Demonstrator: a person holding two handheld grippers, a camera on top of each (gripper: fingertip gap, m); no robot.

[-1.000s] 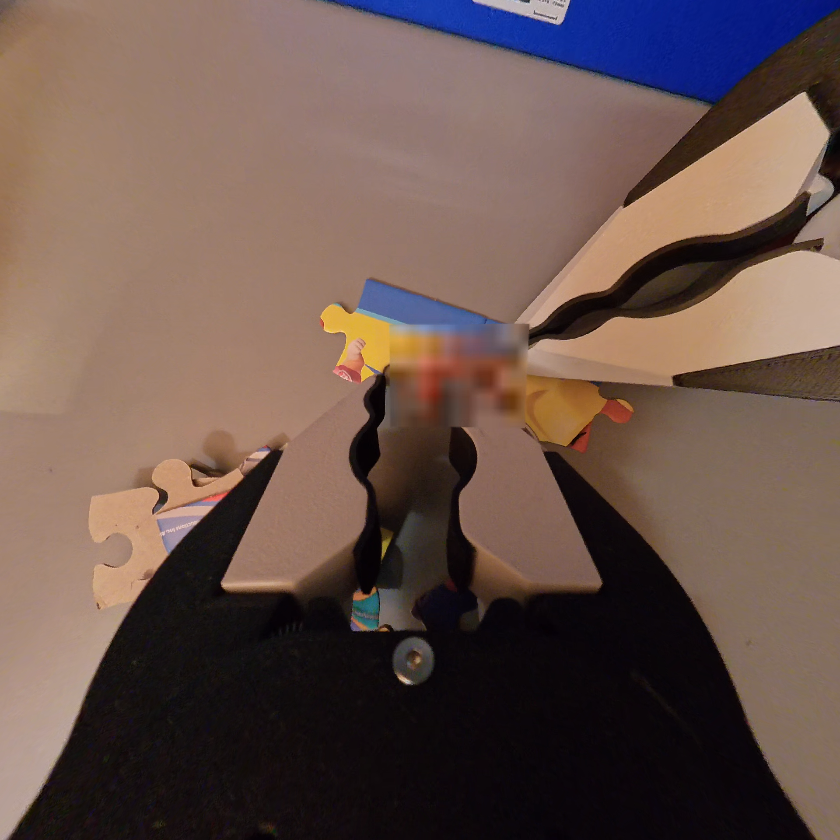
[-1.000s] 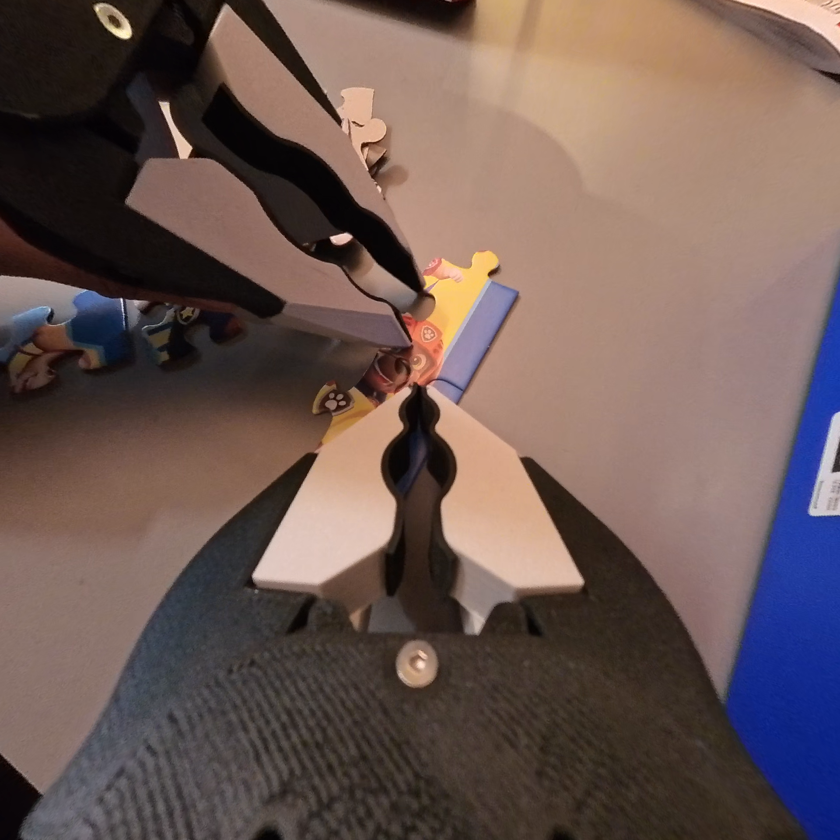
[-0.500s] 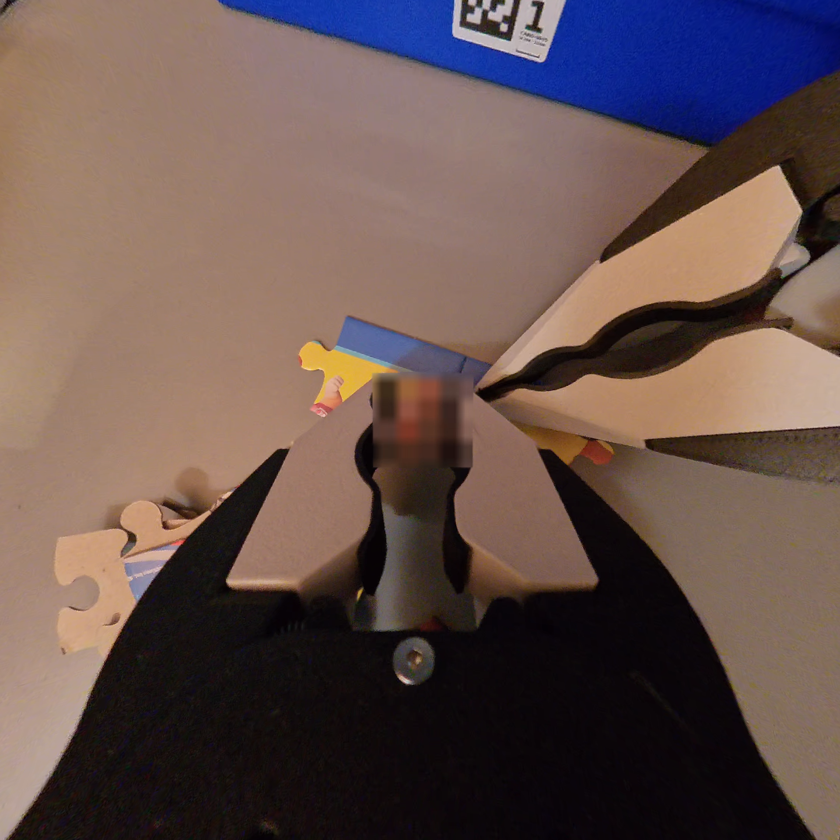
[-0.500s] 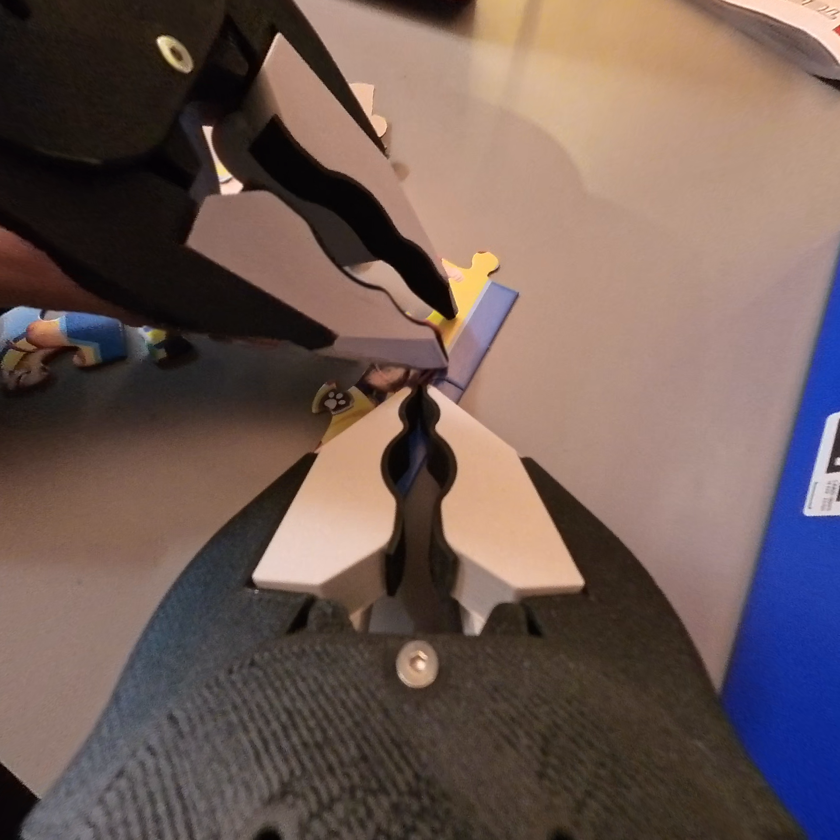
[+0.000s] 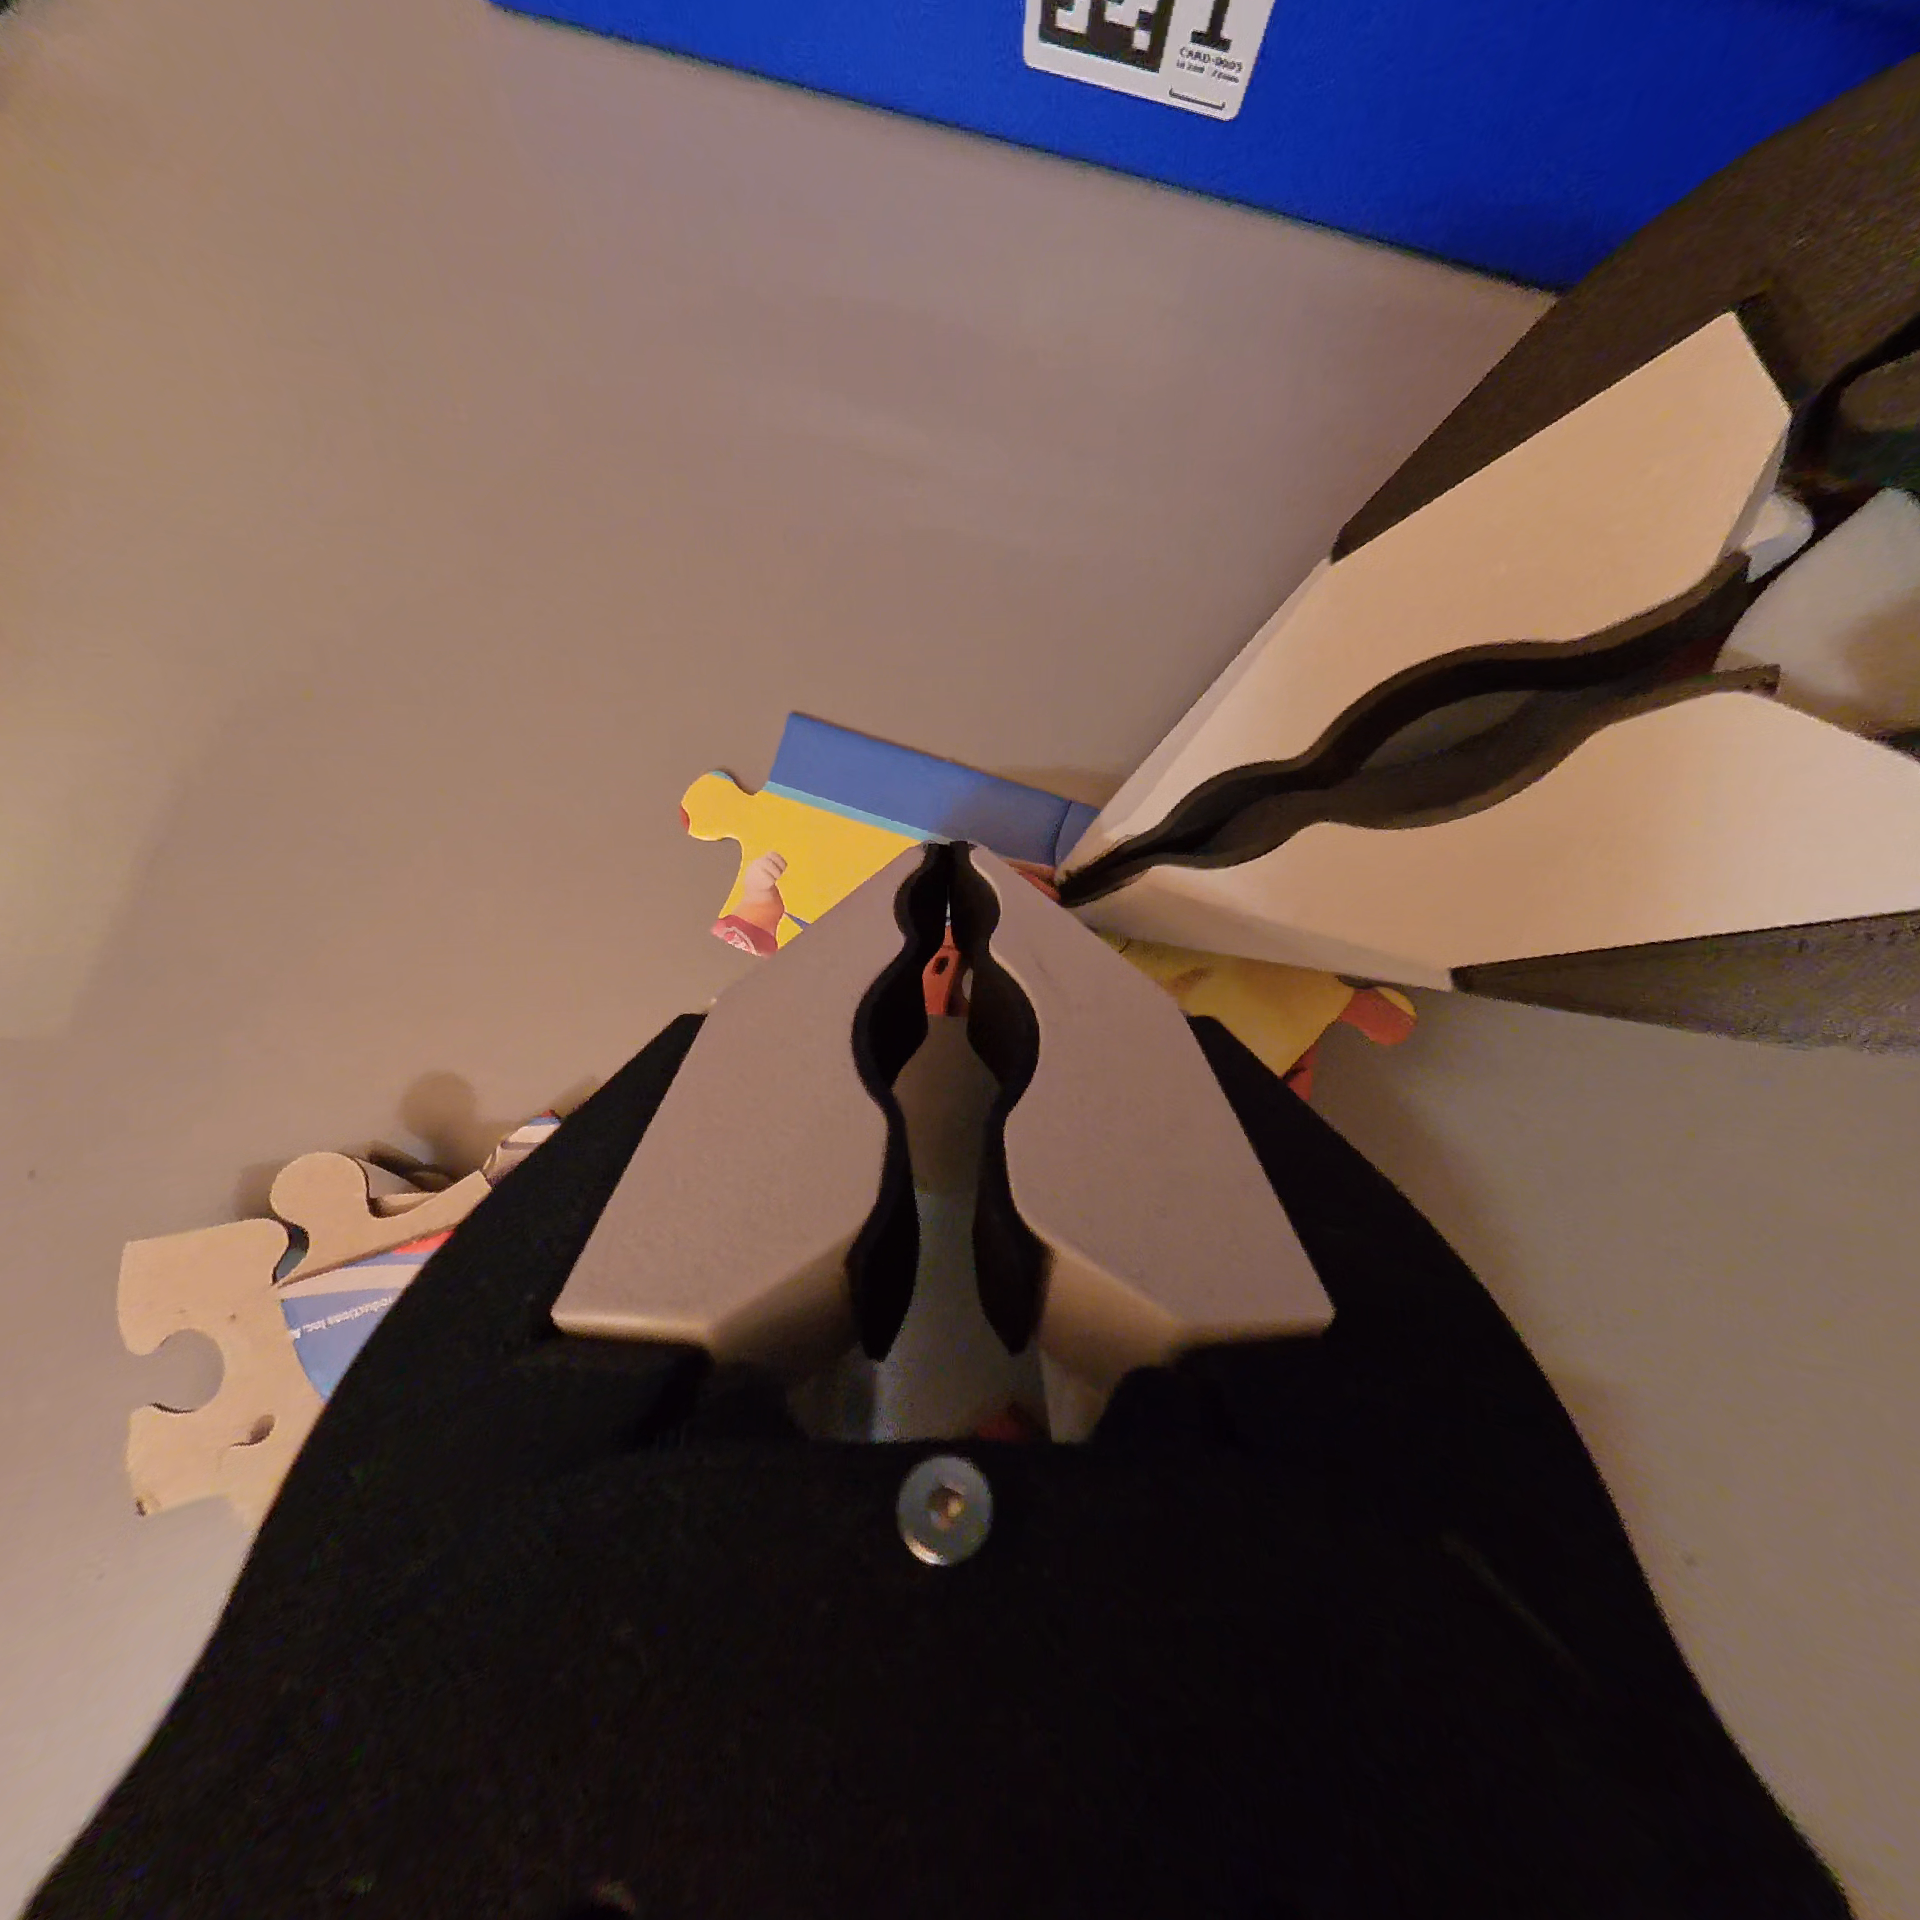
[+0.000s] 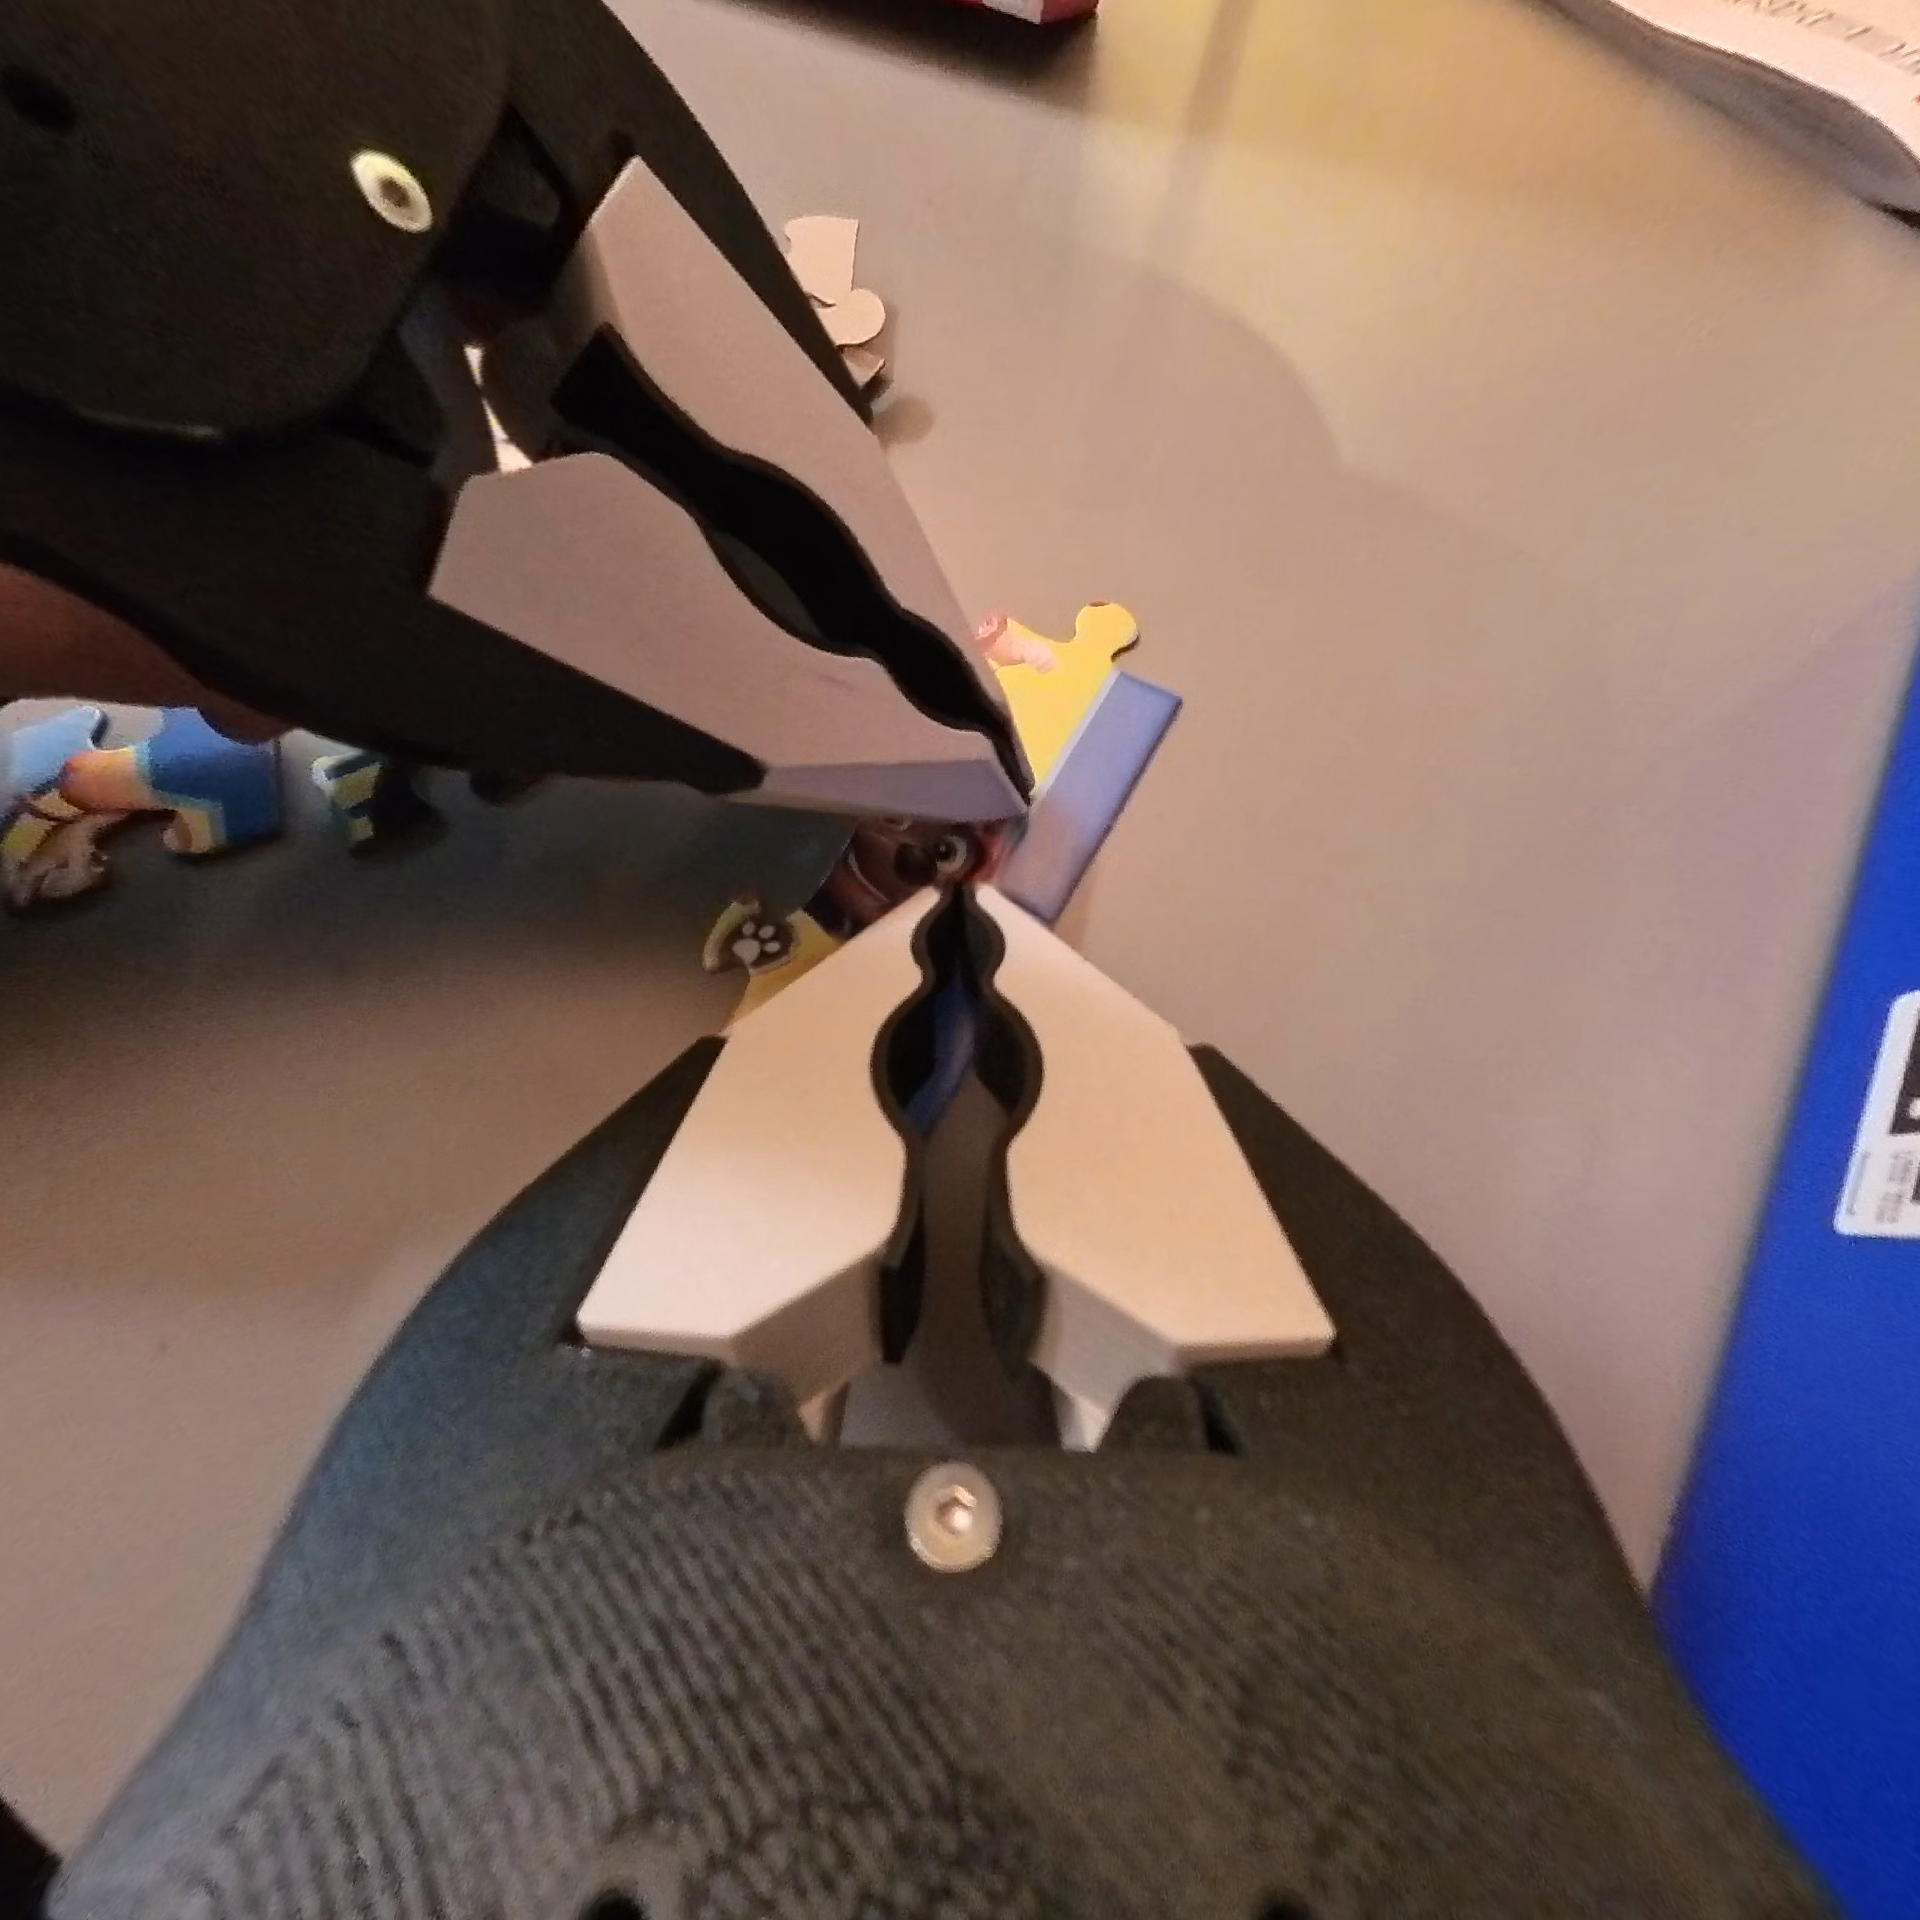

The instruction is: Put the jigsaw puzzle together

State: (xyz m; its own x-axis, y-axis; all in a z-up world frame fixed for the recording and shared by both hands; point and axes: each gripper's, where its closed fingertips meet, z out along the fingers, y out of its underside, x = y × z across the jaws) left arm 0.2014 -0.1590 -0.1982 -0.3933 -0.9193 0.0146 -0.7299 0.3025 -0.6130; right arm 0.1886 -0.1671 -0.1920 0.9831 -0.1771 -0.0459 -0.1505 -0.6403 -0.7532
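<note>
Joined puzzle pieces, yellow with a blue border [image 5: 821,831], lie flat on the grey table [image 5: 520,468]; they also show in the right wrist view [image 6: 1091,769]. My left gripper [image 5: 948,850] is shut, with its tips down on the middle of these pieces, and nothing shows between its pads. It appears from the upper left in the right wrist view [image 6: 1013,800]. My right gripper [image 6: 961,896] is shut, with its tips at the pieces' near edge by the blue border. It appears from the right in the left wrist view [image 5: 1070,883], its tips close to my left gripper's.
Loose puzzle pieces, some face down, lie at the left [image 5: 208,1340] and show behind the left gripper [image 6: 842,301]. More coloured pieces lie further off [image 6: 177,779]. A blue box with a white label [image 5: 1455,125] borders the table [image 6: 1818,1039]. Papers lie at the far corner [image 6: 1766,94].
My left gripper's jaws have gone from open to shut while its tips moved forward over the puzzle pieces. My right gripper stayed shut in place.
</note>
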